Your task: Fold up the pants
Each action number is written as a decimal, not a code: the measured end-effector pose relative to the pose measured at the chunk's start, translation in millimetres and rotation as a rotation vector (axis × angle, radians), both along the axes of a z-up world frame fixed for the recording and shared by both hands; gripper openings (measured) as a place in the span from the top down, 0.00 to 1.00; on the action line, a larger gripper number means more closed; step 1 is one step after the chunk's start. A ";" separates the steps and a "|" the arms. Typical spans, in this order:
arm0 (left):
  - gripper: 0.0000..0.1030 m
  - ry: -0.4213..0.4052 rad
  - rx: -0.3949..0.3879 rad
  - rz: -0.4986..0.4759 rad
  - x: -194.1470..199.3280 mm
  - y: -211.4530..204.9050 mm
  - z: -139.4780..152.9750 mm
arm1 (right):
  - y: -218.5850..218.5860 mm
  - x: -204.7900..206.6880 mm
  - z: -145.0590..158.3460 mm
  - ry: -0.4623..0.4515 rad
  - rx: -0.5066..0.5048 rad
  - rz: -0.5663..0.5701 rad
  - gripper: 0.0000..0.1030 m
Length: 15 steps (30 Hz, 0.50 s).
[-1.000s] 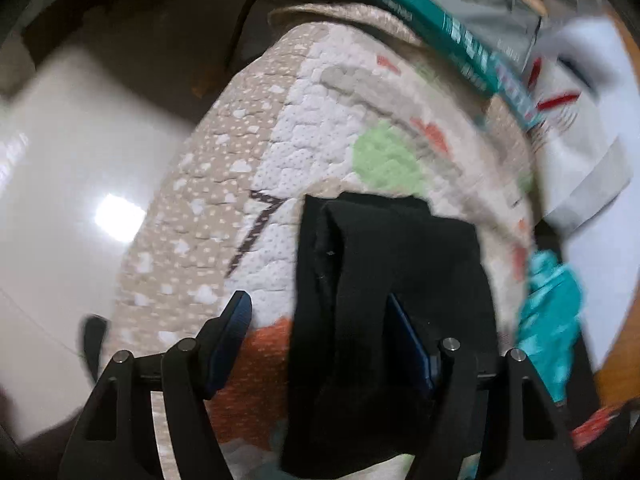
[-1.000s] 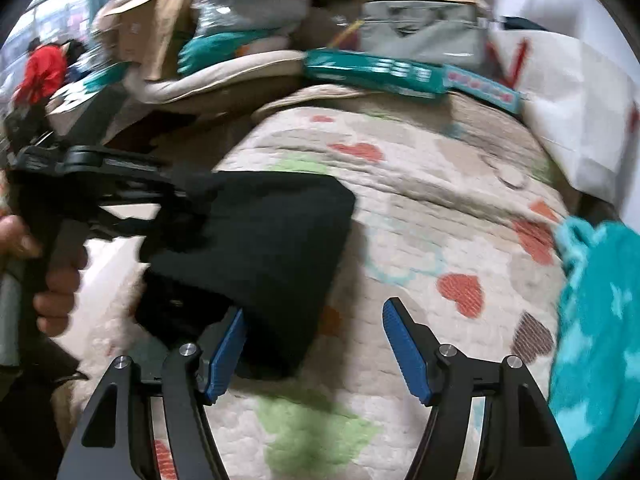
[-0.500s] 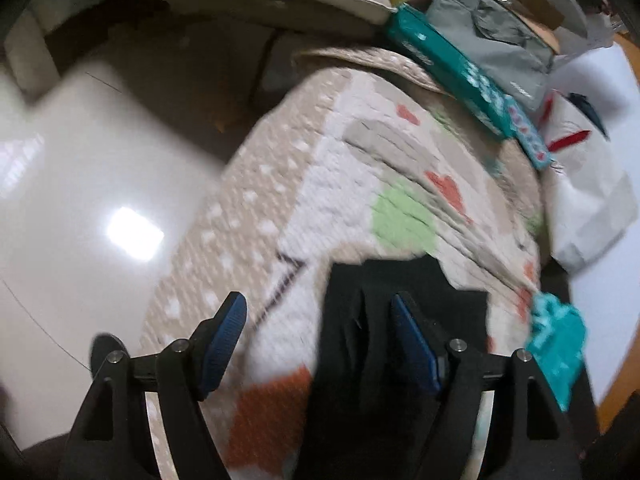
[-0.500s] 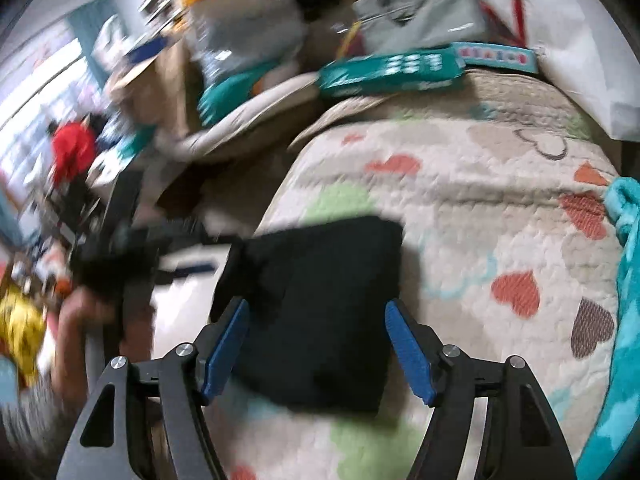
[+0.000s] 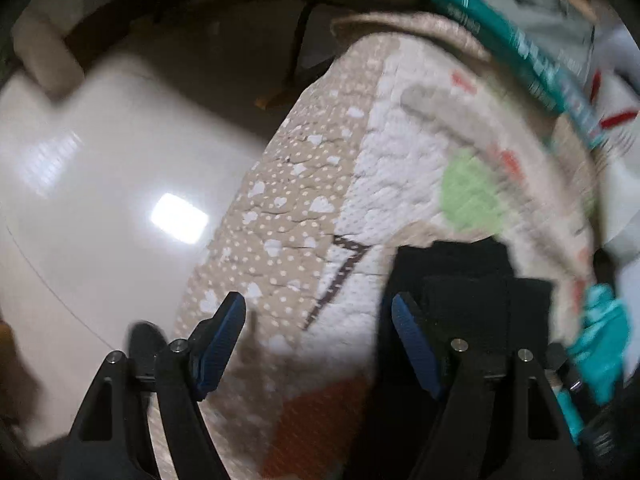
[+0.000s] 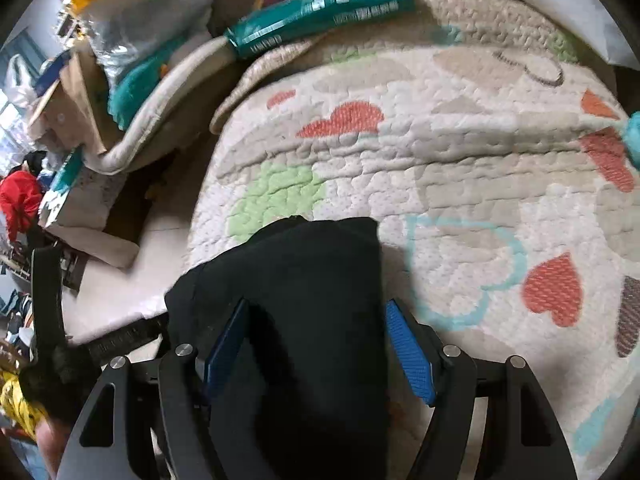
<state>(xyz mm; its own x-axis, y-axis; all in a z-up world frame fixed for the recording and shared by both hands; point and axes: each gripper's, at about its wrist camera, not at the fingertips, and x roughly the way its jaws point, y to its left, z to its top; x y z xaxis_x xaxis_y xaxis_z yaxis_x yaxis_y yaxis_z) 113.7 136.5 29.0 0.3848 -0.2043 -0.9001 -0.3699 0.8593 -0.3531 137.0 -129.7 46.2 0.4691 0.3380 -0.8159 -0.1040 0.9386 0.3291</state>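
Note:
The black pants (image 6: 312, 300) lie folded into a compact bundle on the heart-patterned quilt (image 6: 460, 168). In the right wrist view they sit between the wide-open jaws of my right gripper (image 6: 316, 344), which grips nothing. In the left wrist view the folded pants (image 5: 472, 296) lie to the right, behind the right finger of my left gripper (image 5: 318, 340). That gripper is open and empty over the quilt's left edge (image 5: 304, 208). The left gripper's black frame shows at the lower left of the right wrist view (image 6: 52, 312).
A teal package (image 6: 320, 4) lies along the far edge of the quilt. Boxes, bags and cushions (image 6: 120, 60) pile up at the left. Glossy floor (image 5: 100, 200) drops off left of the quilt. Teal fabric (image 5: 604, 336) lies at the right edge.
Both grippers have pulled back from the pants. The left gripper has shifted left, so the pants sit beside its right finger. The right gripper now frames the bundle between its fingers.

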 end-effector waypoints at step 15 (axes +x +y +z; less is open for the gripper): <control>0.27 -0.258 0.309 -0.117 -86.5 -49.6 53.8 | -49.8 -88.2 25.4 -0.172 -0.045 -0.071 0.24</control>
<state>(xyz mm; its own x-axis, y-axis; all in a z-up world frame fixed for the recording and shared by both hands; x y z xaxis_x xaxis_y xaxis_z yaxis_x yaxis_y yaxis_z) 27.3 86.9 82.9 0.5956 0.0049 -0.8033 -0.1965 0.9705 -0.1398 48.8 -179.4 71.6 0.6247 0.2644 -0.7348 -0.0883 0.9588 0.2699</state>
